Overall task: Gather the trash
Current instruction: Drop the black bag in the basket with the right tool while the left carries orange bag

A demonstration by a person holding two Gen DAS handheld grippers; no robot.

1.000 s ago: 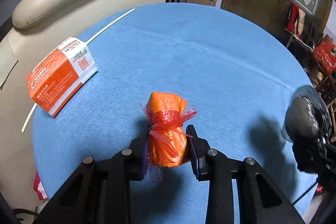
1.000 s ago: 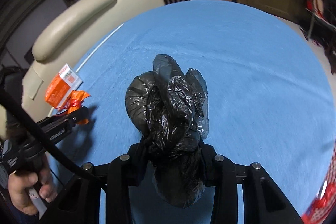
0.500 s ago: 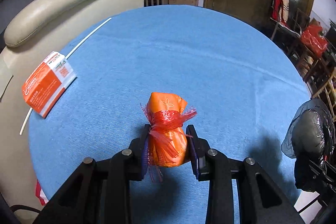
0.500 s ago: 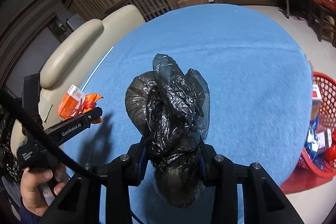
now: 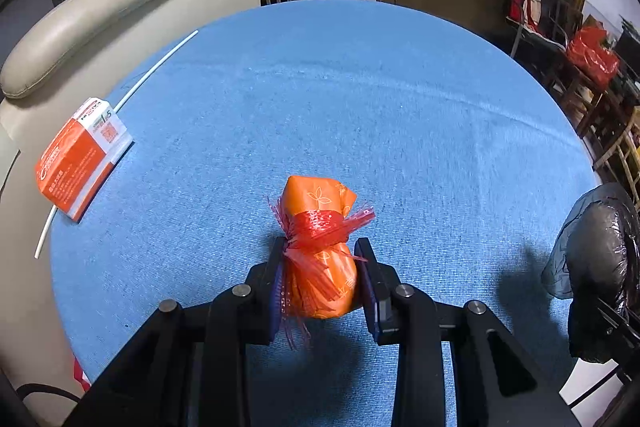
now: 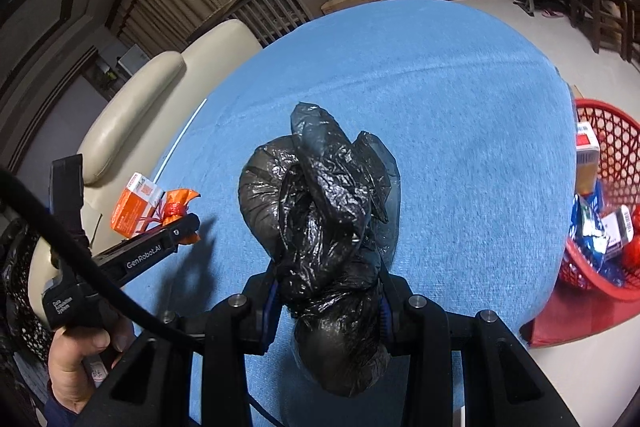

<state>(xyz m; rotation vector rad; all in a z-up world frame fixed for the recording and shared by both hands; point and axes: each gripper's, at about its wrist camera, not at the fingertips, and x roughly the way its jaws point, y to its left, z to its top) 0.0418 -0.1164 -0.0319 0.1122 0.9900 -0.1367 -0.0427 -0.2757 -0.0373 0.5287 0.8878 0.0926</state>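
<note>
The left gripper [image 5: 320, 279] jaws pinch an orange wrapper [image 5: 320, 267], crinkled and cinched by a frayed red mesh band, held over the near part of the woven blue table [image 5: 360, 107]. The right gripper [image 6: 328, 291] jaws pinch a glossy, crumpled black bag [image 6: 320, 211]. The left gripper's side reads "GenRobot.AI". An orange-and-white carton [image 5: 80, 159] lies at the table's left edge. A red lattice basket [image 6: 608, 227] holding packets stands right of the table.

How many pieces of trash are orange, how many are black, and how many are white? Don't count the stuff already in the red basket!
Orange: 2, the orange wrapper bundle in the left gripper and the orange carton on the blue table.
Black: 1, the black plastic bag in the right gripper.
White: 1, the thin white straw.
Total: 4.
</note>
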